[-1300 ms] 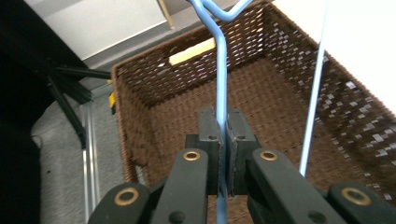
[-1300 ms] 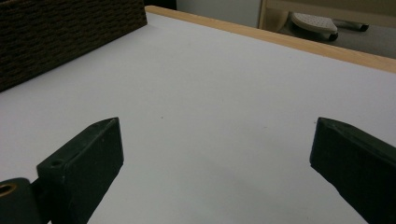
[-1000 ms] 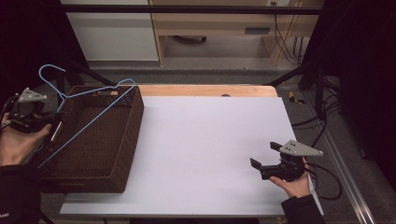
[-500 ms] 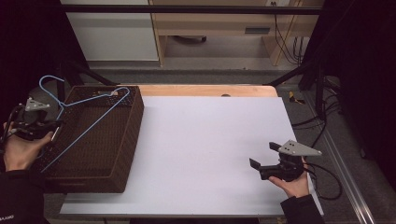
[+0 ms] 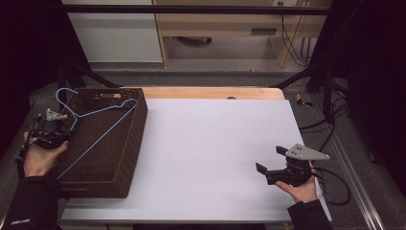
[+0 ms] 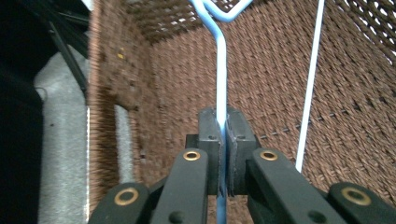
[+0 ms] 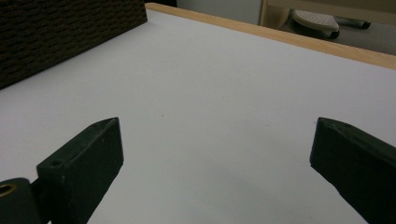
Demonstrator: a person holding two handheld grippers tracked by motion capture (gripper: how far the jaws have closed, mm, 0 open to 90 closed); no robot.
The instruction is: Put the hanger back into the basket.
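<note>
Gripping the blue wire hanger [image 5: 95, 125] by its rod, the left gripper [image 6: 223, 140] stood clenched at the wicker basket's [image 5: 128, 158] left rim; the hanger's long axis crossed the basket diagonally. The right gripper [image 5: 271, 163] lay released, well apart, near the table's [image 5: 215, 143] right edge.

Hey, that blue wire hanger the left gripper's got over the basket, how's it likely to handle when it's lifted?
The blue hanger is thin wire, so probably light and a bit springy. The left gripper pinches just one strand, so it may swing or pivot. Its hook overhangs the wicker basket rim and could snag.
</note>
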